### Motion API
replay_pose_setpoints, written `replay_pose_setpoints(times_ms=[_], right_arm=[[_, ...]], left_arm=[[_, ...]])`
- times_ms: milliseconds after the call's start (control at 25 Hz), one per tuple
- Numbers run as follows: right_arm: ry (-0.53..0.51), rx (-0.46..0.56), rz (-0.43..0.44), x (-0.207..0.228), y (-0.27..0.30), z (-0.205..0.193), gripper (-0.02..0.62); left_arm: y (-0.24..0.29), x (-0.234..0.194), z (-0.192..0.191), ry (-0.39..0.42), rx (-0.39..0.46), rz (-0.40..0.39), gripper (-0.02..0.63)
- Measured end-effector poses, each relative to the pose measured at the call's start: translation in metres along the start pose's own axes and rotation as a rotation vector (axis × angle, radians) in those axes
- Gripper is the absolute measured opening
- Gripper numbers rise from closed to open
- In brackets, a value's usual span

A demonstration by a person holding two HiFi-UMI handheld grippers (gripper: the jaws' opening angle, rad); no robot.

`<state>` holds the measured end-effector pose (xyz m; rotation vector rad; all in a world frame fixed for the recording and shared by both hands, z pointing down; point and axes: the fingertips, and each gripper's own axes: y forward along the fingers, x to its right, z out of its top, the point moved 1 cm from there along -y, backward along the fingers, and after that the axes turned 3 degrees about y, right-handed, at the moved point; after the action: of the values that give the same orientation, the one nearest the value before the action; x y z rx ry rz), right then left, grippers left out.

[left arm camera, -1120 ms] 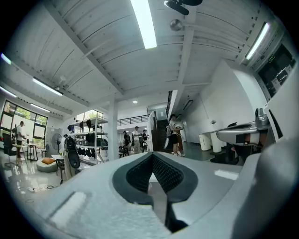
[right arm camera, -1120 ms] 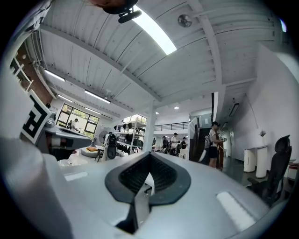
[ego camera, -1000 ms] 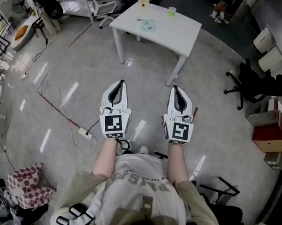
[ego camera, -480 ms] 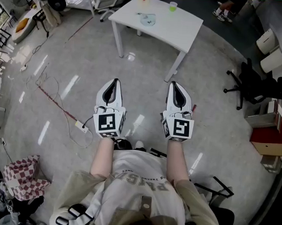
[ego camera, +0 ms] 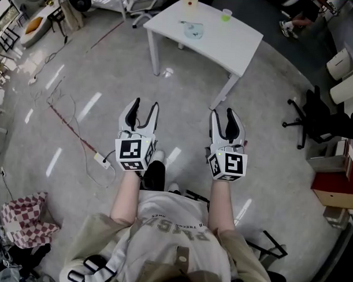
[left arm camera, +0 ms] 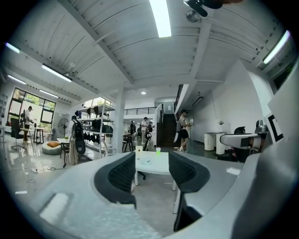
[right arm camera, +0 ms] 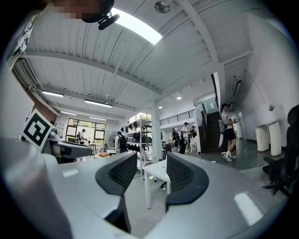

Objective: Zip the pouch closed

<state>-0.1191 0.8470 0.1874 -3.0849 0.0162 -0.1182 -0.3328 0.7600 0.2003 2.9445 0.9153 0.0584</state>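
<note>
The pouch is a small pale bluish thing lying on a white table several steps ahead of me; the left gripper view also shows the pouch on the table. My left gripper is held level over the floor, well short of the table. Its jaws have just been opening and now stand open with nothing between them. My right gripper sits beside it, likewise just opened and empty. Both point toward the table.
A green cup and a small yellowish box stand at the table's far edge. On the floor at left lie a cable with a power strip and a checked bag. A black office chair stands right. People walk far off.
Both grippers went from shut to open, with nothing in either. Both hands dropped slightly and the left one shifted left; the table now sits further right in the head view.
</note>
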Motion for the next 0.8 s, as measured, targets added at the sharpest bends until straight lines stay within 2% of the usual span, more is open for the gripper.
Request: replay_pose_setpoints(times_ms=[200, 520, 800], right_arm=[[-0.006, -0.018, -0.025, 0.0, 0.045, -0.014, 0.17], [-0.023, -0.005, -0.079, 0.003, 0.135, -0.009, 0.17], [-0.018, 0.017, -0.122, 0.012, 0.185, -0.01, 0.17]], left_arm=[[0.047, -0.025, -0.011, -0.007, -0.016, -0.028, 0.23], [0.133, -0.082, 0.002, 0.0, -0.006, -0.081, 0.23], [0.185, -0.114, 0.012, 0.018, 0.007, -0.112, 0.23]])
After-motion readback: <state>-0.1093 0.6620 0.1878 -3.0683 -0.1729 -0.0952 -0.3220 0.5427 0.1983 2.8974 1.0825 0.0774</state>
